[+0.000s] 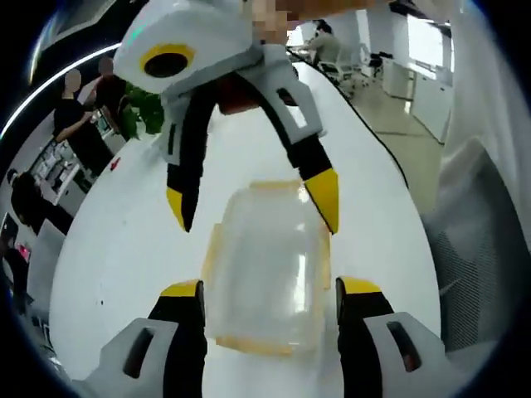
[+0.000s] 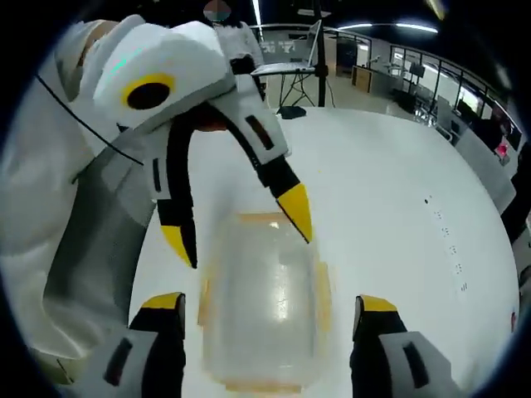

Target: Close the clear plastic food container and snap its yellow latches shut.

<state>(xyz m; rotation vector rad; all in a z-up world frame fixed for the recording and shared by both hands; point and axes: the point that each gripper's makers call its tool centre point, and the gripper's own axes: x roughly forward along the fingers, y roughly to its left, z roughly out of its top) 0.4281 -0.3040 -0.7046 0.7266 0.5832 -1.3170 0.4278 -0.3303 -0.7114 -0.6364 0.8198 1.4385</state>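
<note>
Clear rectangular plastic container (image 1: 264,269) with yellow latches (image 1: 211,249), lid on, resting on smooth white surface (image 1: 124,249) between spread jaws of left tool (image 1: 270,290) and right tool (image 2: 270,305), both gaping, gripping nothing.

White rounded desk (image 1: 124,249), clear plastic food container (image 1: 267,265) with yellow latches lying flat on it, between the near fingers (image 1: 355,300), its far end under the opposite fingers' yellow tips
</note>
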